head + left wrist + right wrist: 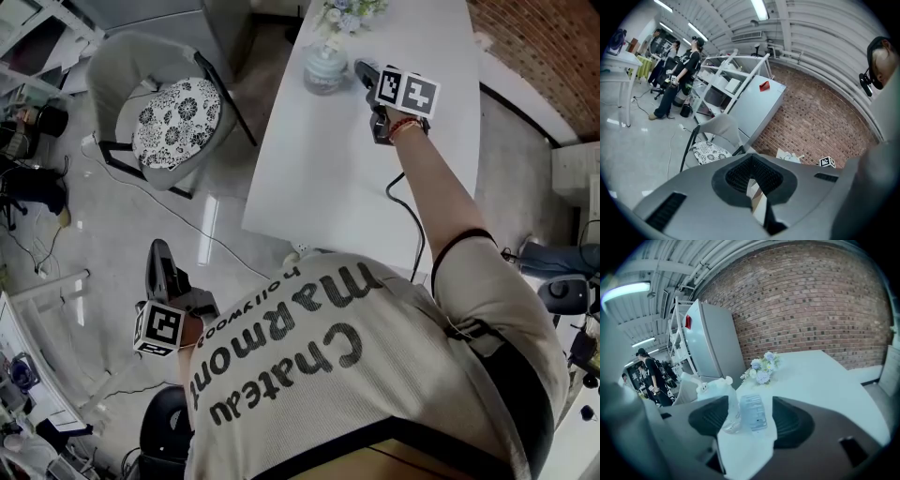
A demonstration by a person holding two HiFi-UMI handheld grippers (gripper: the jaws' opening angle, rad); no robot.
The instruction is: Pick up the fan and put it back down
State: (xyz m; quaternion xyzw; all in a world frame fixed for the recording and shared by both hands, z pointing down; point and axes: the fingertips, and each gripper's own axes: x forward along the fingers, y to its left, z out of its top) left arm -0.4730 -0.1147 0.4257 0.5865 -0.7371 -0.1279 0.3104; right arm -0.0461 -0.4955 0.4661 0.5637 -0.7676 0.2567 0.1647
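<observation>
The fan [736,408], pale and partly see-through, stands on the white table [356,178] near its far end. In the right gripper view it sits between the spread jaws of the right hand-held gripper [367,75], and the pads do not press on it. In the head view that hand-held gripper lies at the fan's 3 o'clock, just beside it. A bunch of pale flowers [349,13] lies at the fan's 12 o'clock. A chair [169,112] with a patterned cushion stands at the table's 9 o'clock. The left hand-held gripper [161,255] hangs over the floor at 7 o'clock, its jaws pressed almost together and empty.
</observation>
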